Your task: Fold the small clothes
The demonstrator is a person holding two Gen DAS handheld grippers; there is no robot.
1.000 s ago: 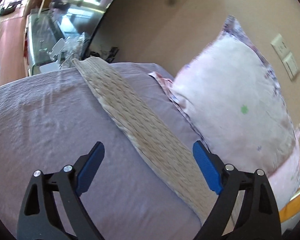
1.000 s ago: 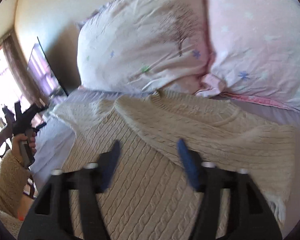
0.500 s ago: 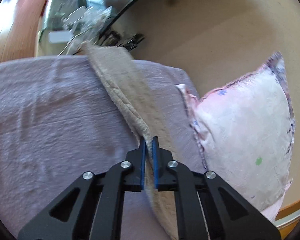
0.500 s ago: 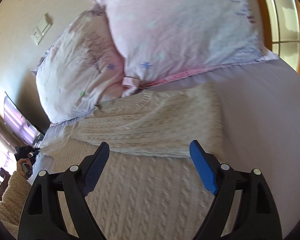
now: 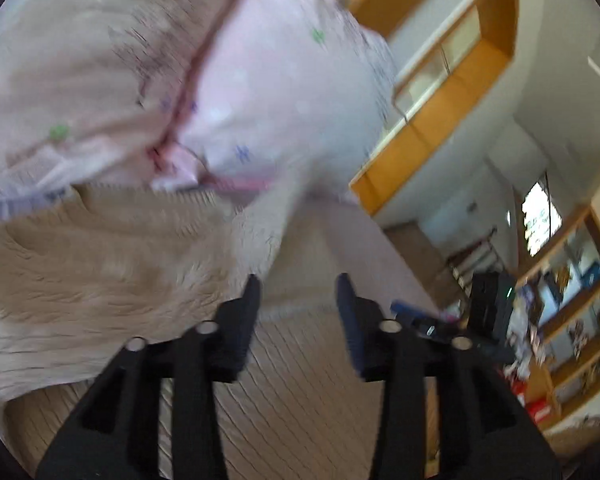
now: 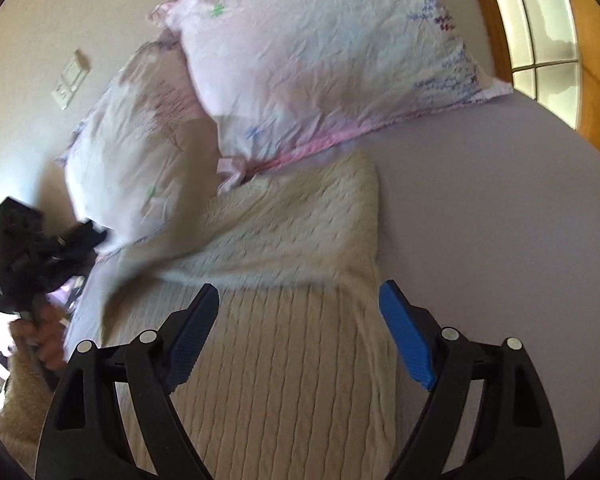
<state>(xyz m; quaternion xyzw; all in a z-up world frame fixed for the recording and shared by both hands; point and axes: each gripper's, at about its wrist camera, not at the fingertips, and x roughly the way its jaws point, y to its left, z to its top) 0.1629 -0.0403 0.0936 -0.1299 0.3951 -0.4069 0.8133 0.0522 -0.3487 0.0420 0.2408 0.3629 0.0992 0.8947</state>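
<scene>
A cream cable-knit sweater (image 6: 284,344) lies on a lilac bed sheet (image 6: 480,208), one sleeve (image 6: 300,224) folded across its top. My right gripper (image 6: 298,300) is open and empty just above the sweater's body. In the blurred left wrist view, my left gripper (image 5: 298,292) is partly open over the sweater (image 5: 300,380), with a loose fold of knit (image 5: 100,280) falling to its left. The left gripper also shows at the left edge of the right wrist view (image 6: 32,256), held in a hand. The right gripper shows at the right of the left wrist view (image 5: 460,320).
Two pink floral pillows (image 6: 320,60) lean against the wall at the head of the bed, touching the sweater's top edge. A wood-framed window (image 6: 552,40) is at the right. Wooden shelves (image 5: 572,300) stand beyond the bed. A wall switch (image 6: 70,80) is above the pillows.
My left gripper, shut on the sweater's sleeve half a second ago, swung it over toward the pillows and has opened. The right gripper stayed open over the sweater.
</scene>
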